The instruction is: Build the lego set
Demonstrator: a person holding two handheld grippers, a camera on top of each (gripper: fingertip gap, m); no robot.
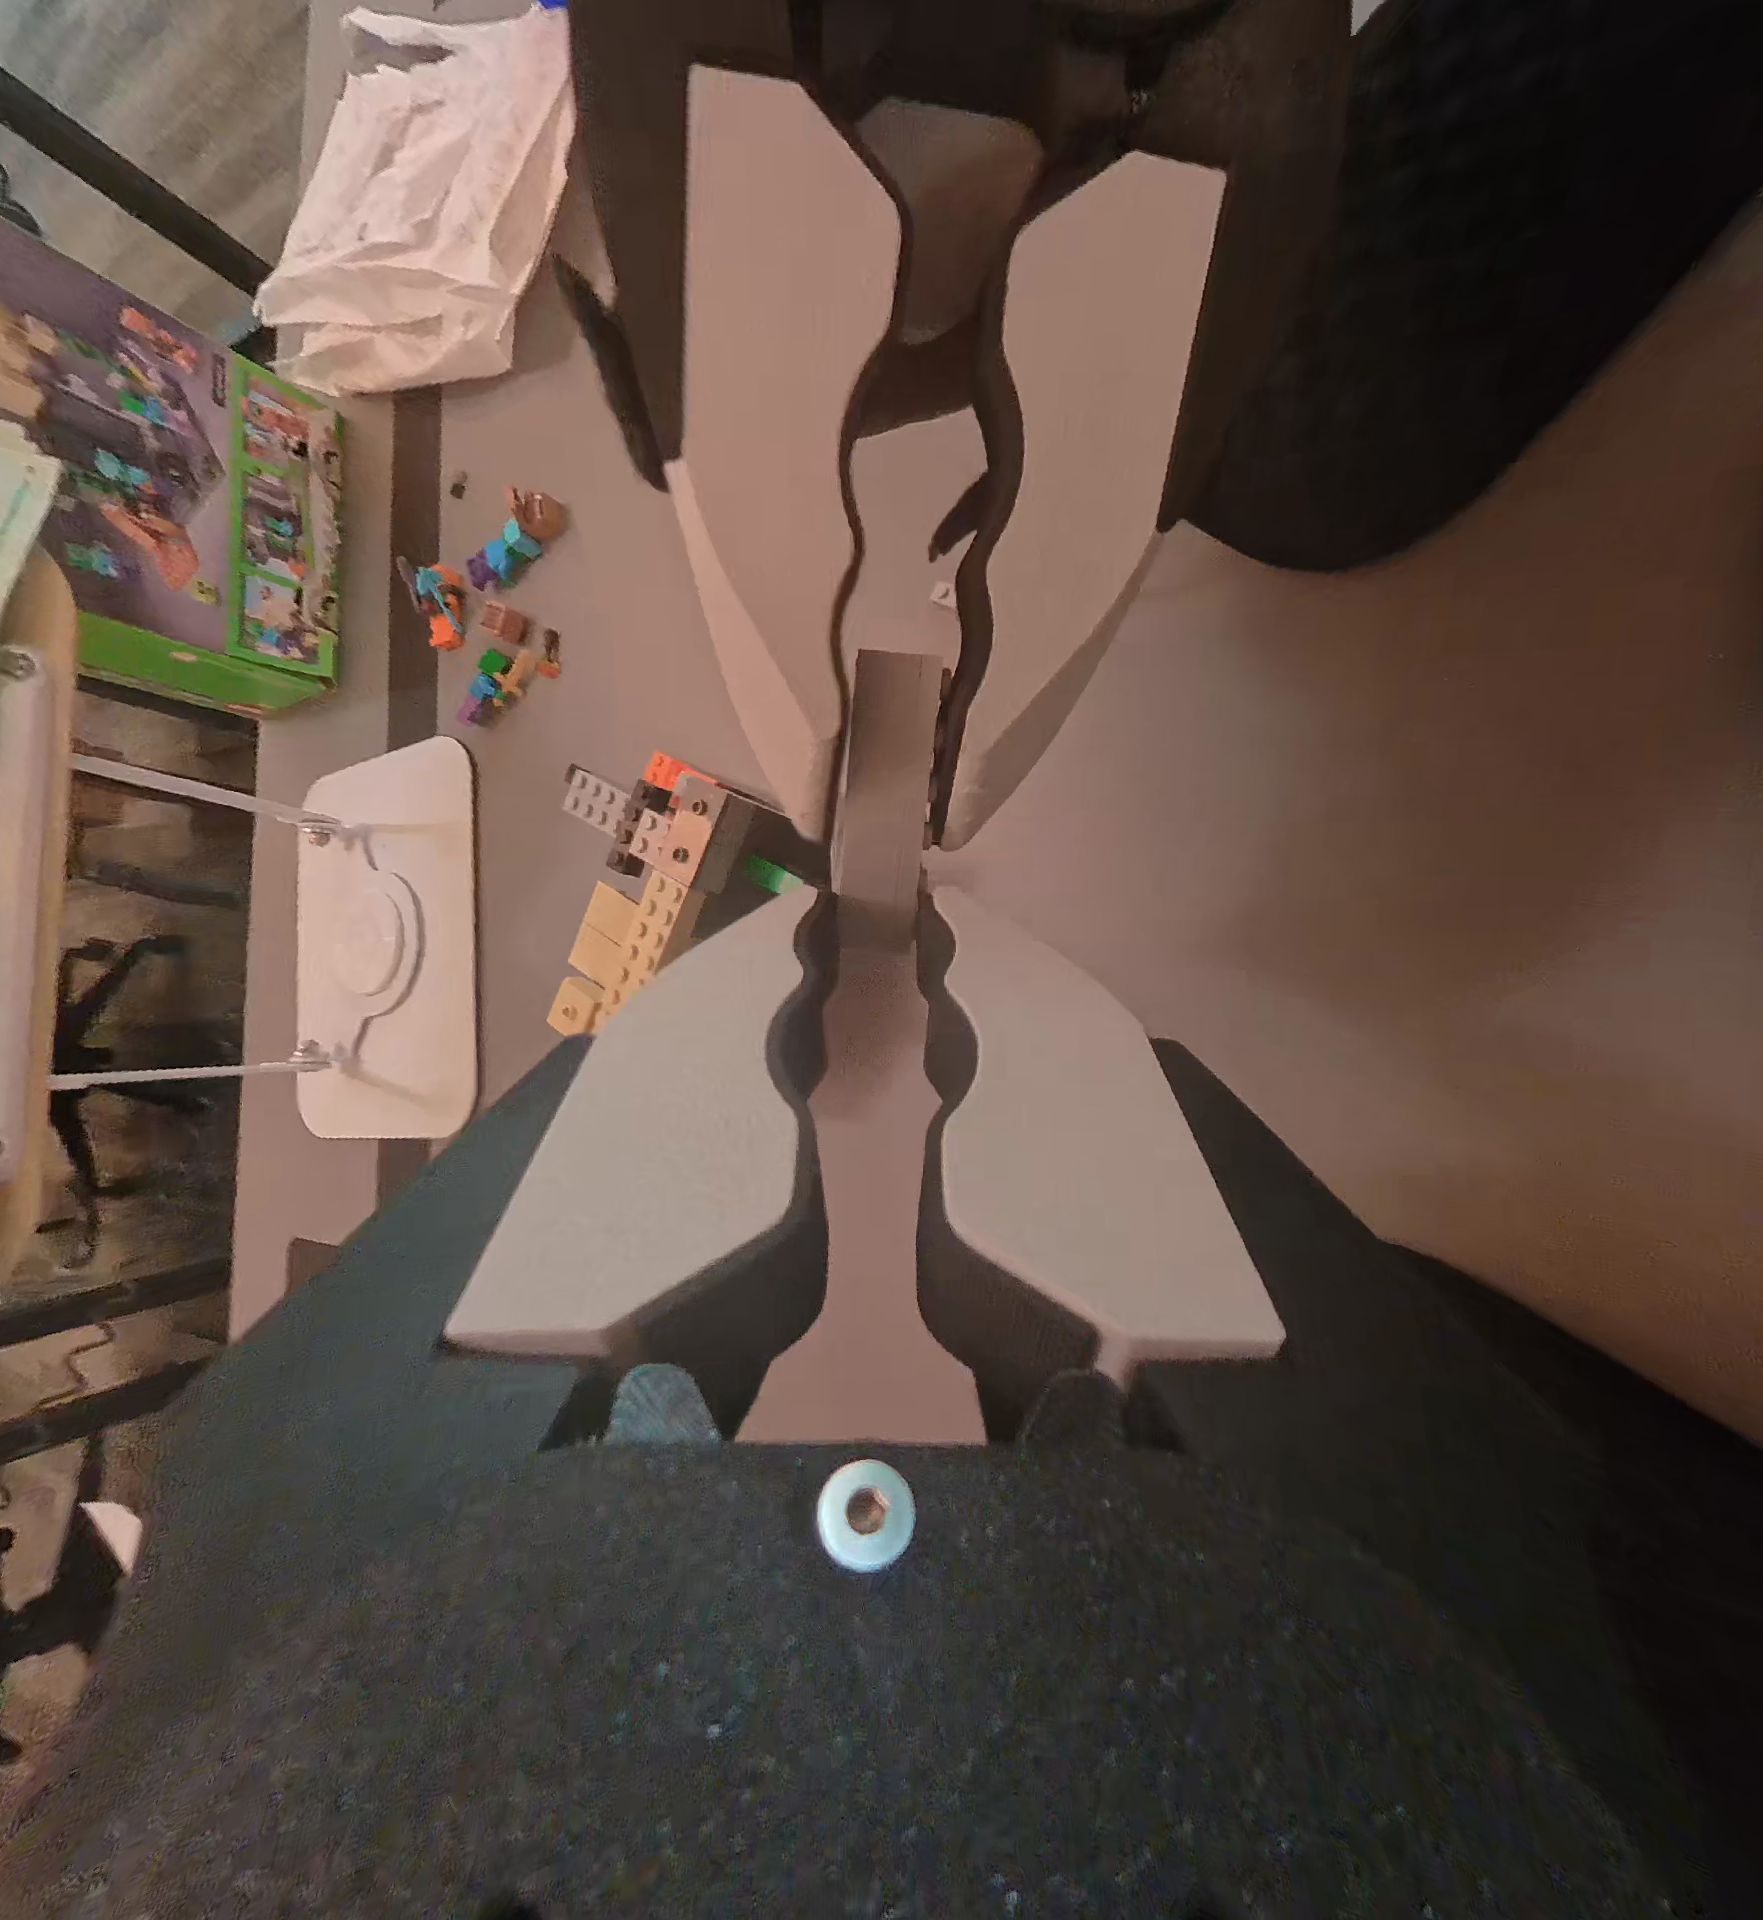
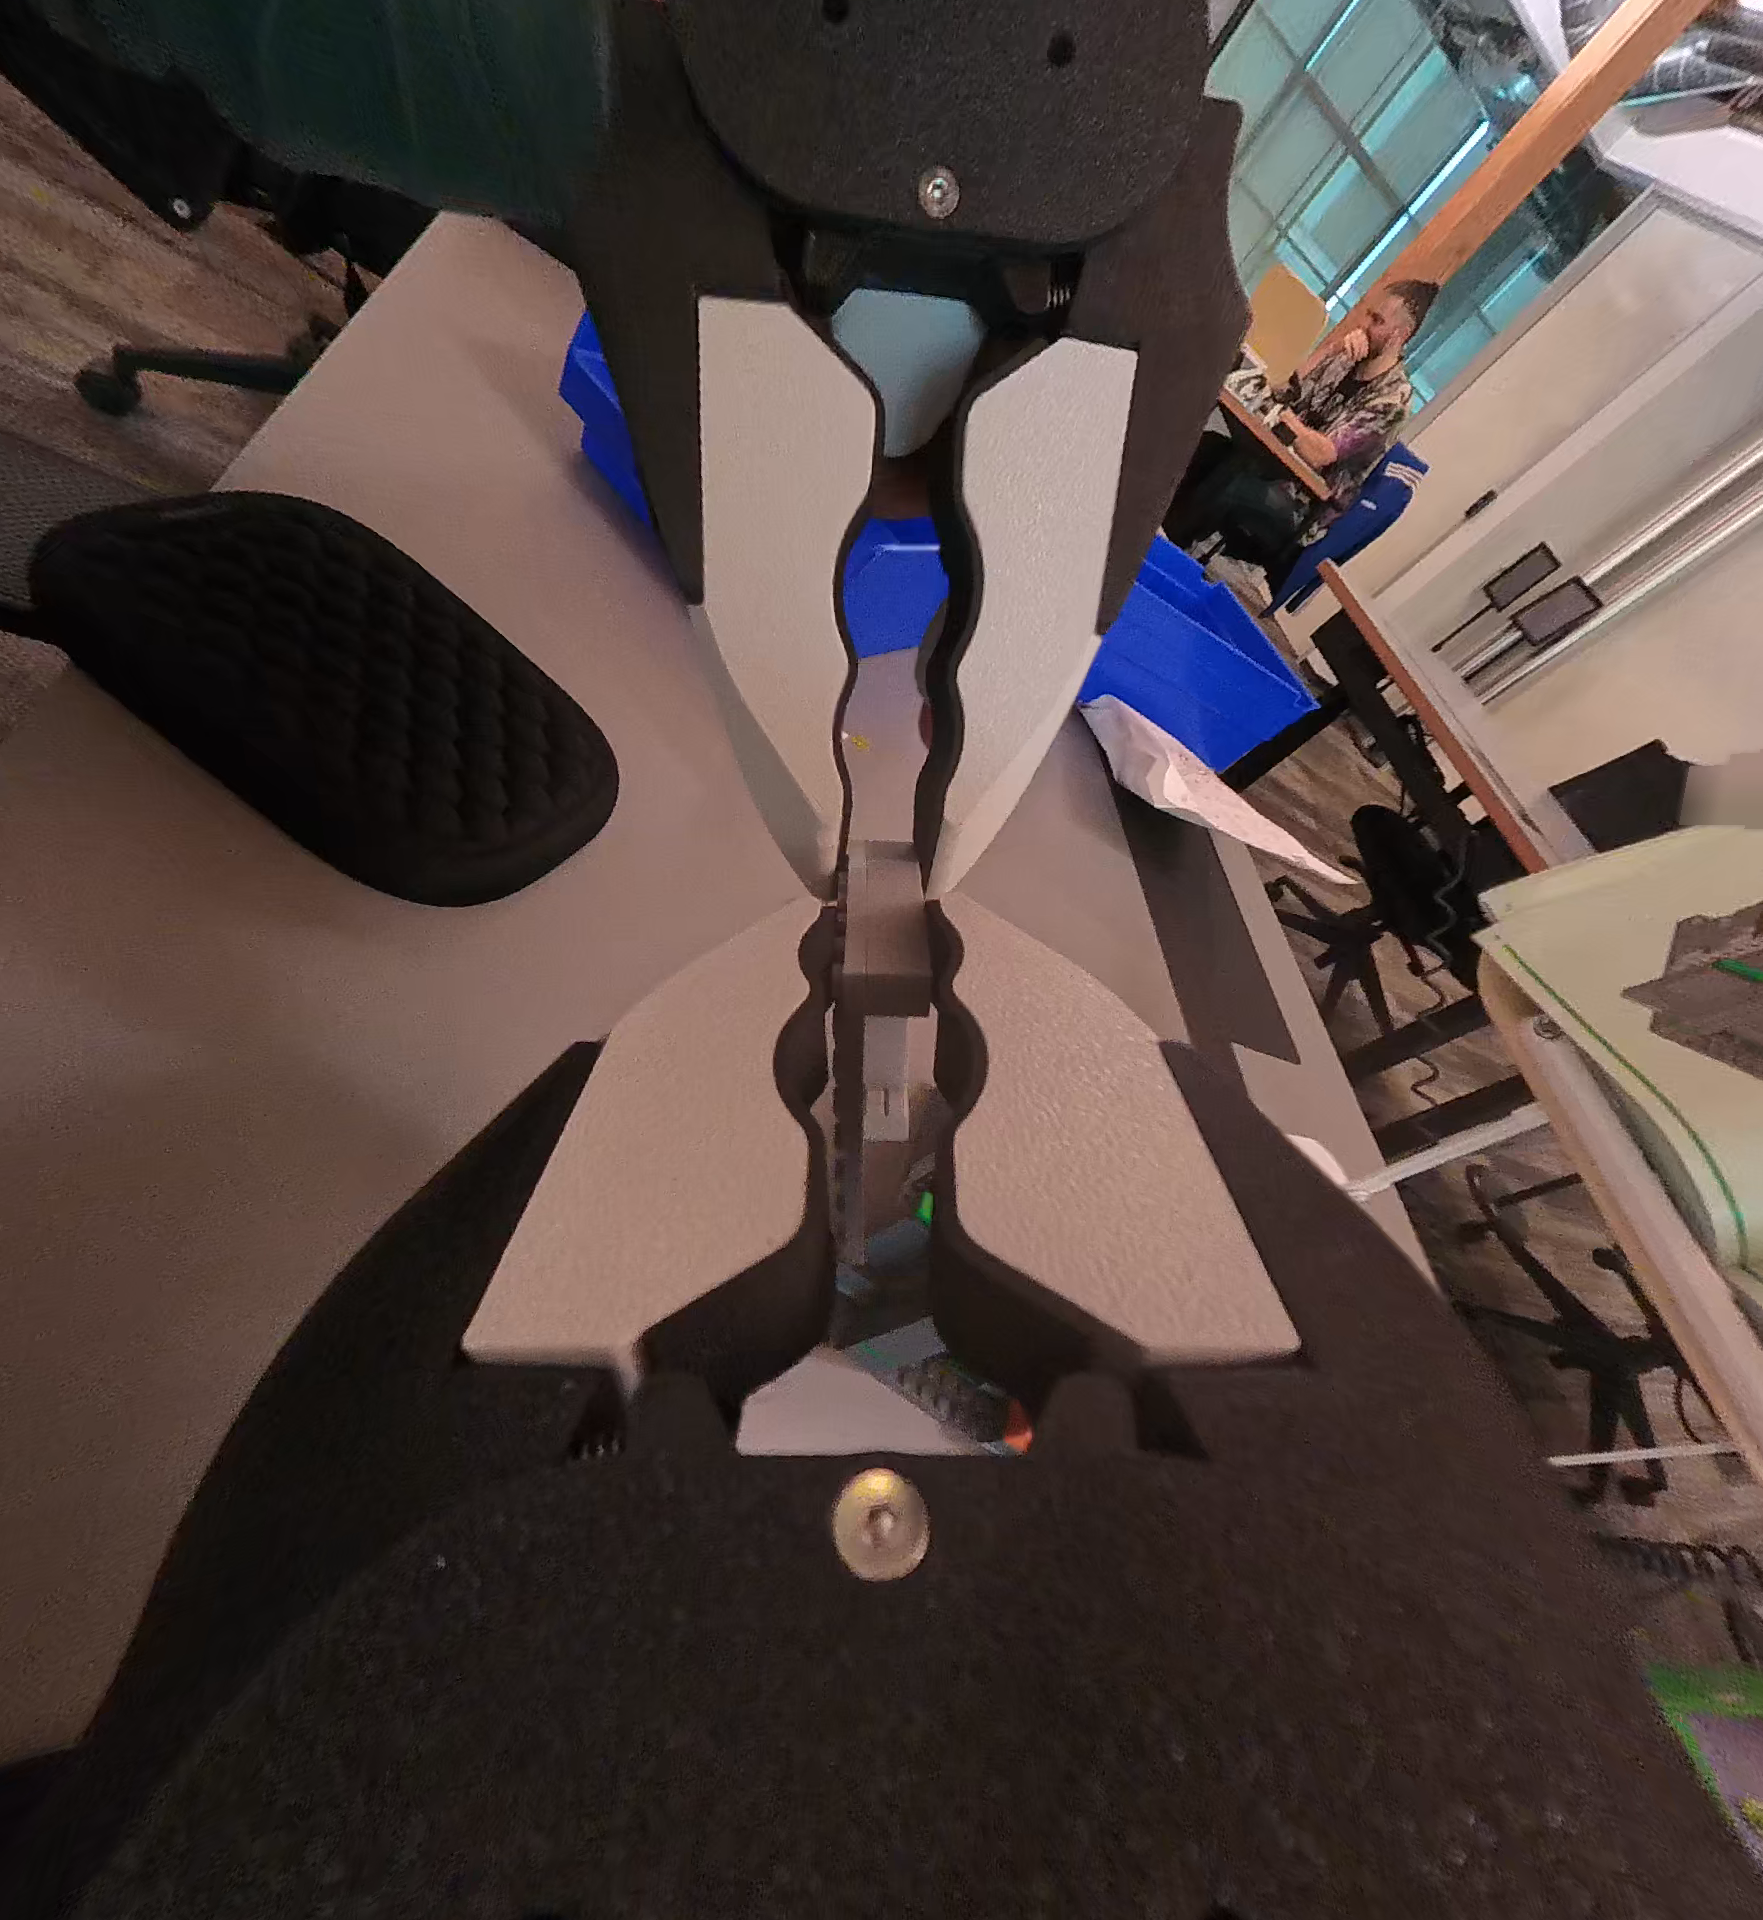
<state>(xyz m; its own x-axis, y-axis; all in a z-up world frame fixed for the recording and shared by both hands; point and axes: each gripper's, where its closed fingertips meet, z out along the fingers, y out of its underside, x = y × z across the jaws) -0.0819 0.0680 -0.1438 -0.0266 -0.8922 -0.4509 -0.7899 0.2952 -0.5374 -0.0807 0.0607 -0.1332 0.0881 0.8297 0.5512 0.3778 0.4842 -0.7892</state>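
Dark grey flat plastic brick piece (image 1: 882, 790), held edge-on above the grey tabletop (image 1: 1376, 831) | left gripper (image 1: 882, 914) jaws nearly closed, pads pressing one end | right gripper (image 2: 882, 935) likewise clamped on the opposite end, steadying it | beside: part-built grey-and-tan toy-brick model (image 1: 638, 883), small toy-brick figures (image 1: 487, 613), printed set box (image 1: 181, 520).

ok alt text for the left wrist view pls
Two tools meet tip to tip over a grey table, the left tool and the right tool both clamped on one dark grey brick piece. To the left lie a half-built brick model, small toy figures and a toy set box.
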